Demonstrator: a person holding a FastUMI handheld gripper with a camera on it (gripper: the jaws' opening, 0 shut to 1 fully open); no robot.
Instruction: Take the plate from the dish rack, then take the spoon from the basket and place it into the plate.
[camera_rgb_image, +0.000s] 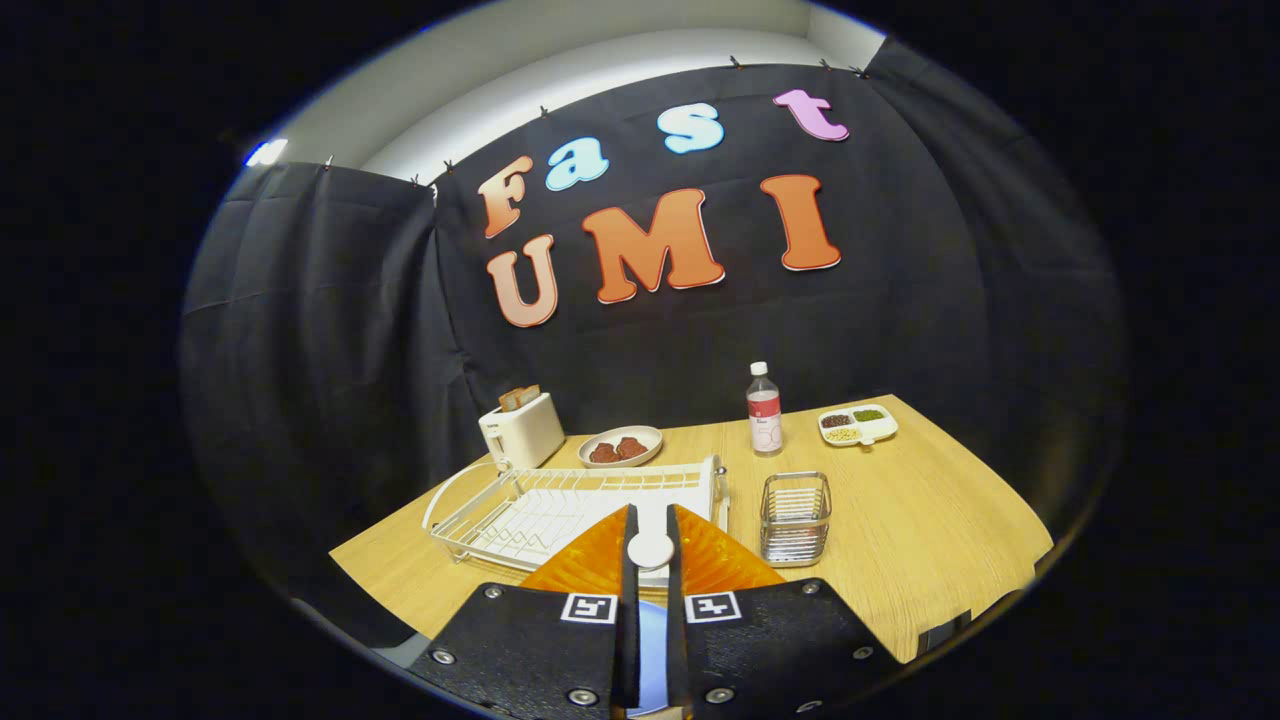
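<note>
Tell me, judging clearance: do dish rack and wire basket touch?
Apart. Gripper view: bare table separates dish rack and wire basket, beyond tongs clamping a white round thing.

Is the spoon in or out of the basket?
Out: the spoon is pinched between the hand-held gripper fingers, above the orange plate, beside the basket.

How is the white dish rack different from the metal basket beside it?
The dish rack is white, wide and low; the basket is bare silvery metal, small and tall. The rack lies just beyond the fingers, which pinch a white spoon over an orange plate; the basket stands beside them. Both are wire, on the table.
</note>
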